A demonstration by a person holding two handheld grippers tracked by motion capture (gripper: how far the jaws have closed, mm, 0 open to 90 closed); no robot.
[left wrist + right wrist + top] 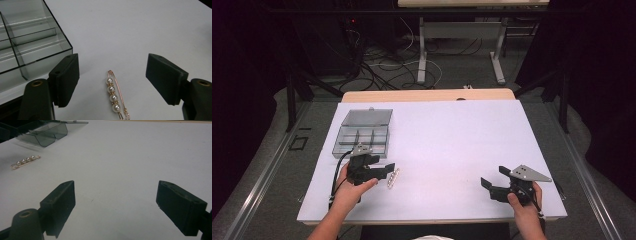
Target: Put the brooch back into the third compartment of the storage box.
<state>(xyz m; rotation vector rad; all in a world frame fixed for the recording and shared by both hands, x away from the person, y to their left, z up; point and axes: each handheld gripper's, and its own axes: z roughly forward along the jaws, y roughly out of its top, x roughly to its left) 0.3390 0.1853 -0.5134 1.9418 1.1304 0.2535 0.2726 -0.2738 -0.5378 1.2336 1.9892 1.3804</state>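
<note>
- Black, matte pads face each other on the left tool (pixel 112 80); its jaws stand wide apart, one on each side of the pin (pixel 115 98), touching nothing.
- Pin: a rose-gold wire clasp shaped like a safety pin, threaded with four round, glossy white pearls set apart by small gold spacers. It lies flat on the tabletop (pixel 452 135), lengthwise between the jaws of the left tool.
- In the high view the pin (pixel 392 178) sits just beyond the tip of the left tool (pixel 388 170), near the front left of the tabletop.
- Box (pixel 362 134): smoke-grey, see-through hard plastic, rectangular, with thin dividers forming compartments; its lid is swung open toward the far side. It stands just beside the left tool, toward the far edge. The compartments appear empty as far as the left gripper view shows.
- Right tool (pixel 494 180): jaws apart, holding nothing, near the front right and well apart from the pin and the box.
- Tabletop: white, smooth, matte sheet over a wood-toned board.
- Progress, as a judgement: early stage. The lid is off the compartments and the left tool is lined up for a grasp. Left to do: close on the pin, lift it, place it in a compartment.
- Handling, as a judgement: thin wire and round pearls offer little grip area; the pin may slip or roll.
</note>
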